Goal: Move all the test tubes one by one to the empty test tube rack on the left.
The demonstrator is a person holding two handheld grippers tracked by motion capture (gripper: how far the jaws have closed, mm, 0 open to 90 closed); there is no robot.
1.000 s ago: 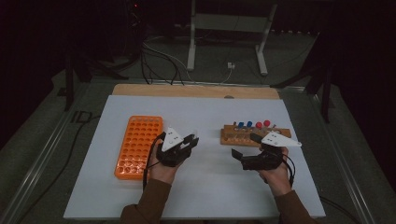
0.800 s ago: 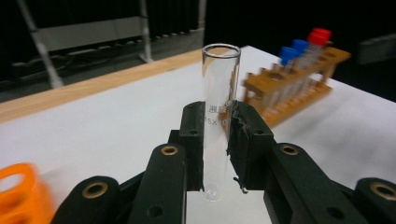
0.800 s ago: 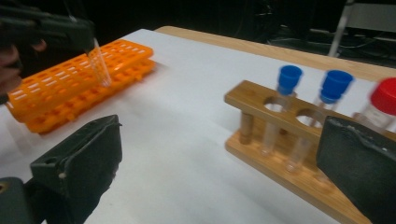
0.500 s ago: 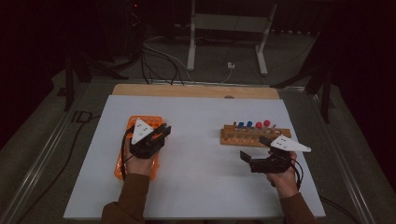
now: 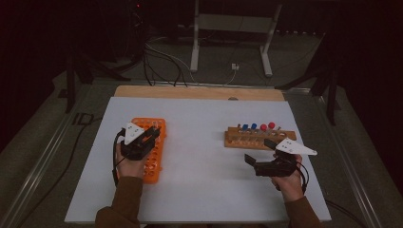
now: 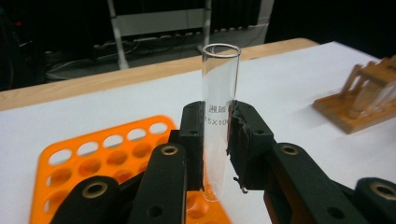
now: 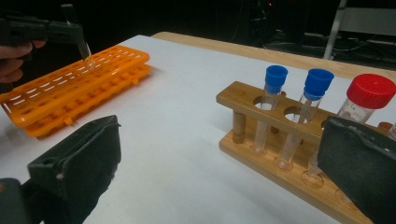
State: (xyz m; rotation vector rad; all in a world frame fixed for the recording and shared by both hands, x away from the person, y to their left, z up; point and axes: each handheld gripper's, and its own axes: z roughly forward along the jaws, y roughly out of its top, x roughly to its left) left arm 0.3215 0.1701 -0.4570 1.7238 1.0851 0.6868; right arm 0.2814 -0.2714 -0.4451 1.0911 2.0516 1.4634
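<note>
Clear glass test tube (image 6: 218,116) clamped upright in left gripper (image 6: 215,140) over orange plastic rack (image 6: 116,154); centre btm on hole, lower straight. Right gripper (image 7: 219,168) released.

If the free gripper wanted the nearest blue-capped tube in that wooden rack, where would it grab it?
Probably by the blue-capped tube just under its cap, coming from above: it stands upright, the wooden rack hides its lower half, and neighbouring tubes crowd its side. The right gripper is already open.
</note>
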